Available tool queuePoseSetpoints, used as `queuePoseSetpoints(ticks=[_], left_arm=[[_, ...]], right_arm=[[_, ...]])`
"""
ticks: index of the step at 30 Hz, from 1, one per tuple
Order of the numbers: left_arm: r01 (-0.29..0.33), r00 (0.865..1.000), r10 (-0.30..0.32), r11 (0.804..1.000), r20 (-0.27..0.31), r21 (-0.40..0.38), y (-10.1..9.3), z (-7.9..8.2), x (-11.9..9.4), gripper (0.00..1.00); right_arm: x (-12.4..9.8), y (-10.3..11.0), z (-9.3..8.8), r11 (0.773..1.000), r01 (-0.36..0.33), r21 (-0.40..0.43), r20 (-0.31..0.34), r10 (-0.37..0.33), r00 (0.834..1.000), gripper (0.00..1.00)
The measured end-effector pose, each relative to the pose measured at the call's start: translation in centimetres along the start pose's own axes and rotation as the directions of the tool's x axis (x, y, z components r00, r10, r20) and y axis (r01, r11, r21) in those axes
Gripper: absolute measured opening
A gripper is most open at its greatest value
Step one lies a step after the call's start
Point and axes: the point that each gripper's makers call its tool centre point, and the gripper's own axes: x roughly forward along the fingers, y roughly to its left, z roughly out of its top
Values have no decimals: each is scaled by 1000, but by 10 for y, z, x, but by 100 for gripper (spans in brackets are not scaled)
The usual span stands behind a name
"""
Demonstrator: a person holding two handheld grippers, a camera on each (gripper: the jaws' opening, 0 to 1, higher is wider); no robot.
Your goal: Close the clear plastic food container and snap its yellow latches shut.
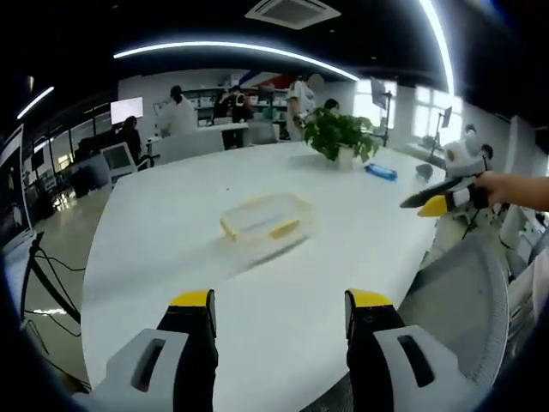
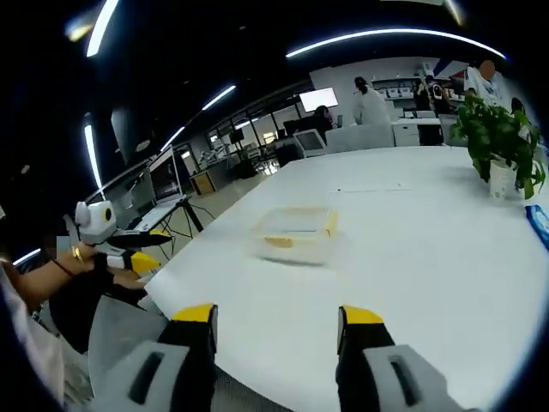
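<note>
A: Item one, the task's thing?
B: Clear plastic container (image 1: 264,218) with yellow latches (image 1: 284,229), lid resting on top, near the middle of the white surface (image 1: 171,232). In the right gripper view the same container (image 2: 296,227) sits mid-surface, a yellow latch (image 2: 331,223) on its far end. Whether the latches are snapped down, I cannot tell. Nothing touches it.

A: Left tool?
B: Left tool (image 1: 279,313), jaws wide apart, yellow-tipped, held over the near edge of the surface, well short of the container. It also appears at the left of the right gripper view (image 2: 137,251), in a person's hand (image 2: 90,264), off the surface edge.

A: Right tool?
B: Right tool (image 2: 276,326), jaws likewise wide, holding nothing, above the near rim of the surface, apart from the container. In the left gripper view it comes in from the right (image 1: 429,204), gripped by a hand (image 1: 506,187).

A: Other entries?
B: Potted plant (image 1: 341,137) at the far side of the surface; a blue packet (image 1: 380,172) just beside it. A grey mesh chair (image 1: 467,283) at the near right. Several people (image 1: 180,112) stand at desks in the background, with monitors (image 1: 116,159).
</note>
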Motion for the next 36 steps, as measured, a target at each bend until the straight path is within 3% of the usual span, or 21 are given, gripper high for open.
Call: queuePoseSetpoints(ticks=[13, 36], left_arm=[[-2, 1000, 2, 1000, -3, -26, 0, -11, -11, 59], [-9, 1000, 10, 999, 14, -49, -1, -13, -14, 59]], right_arm=[[-3, 10, -11, 1000, 0, 29, 11, 0, 1000, 54], [-7, 14, -7, 999, -5, 42, 30, 4, 1000, 54]])
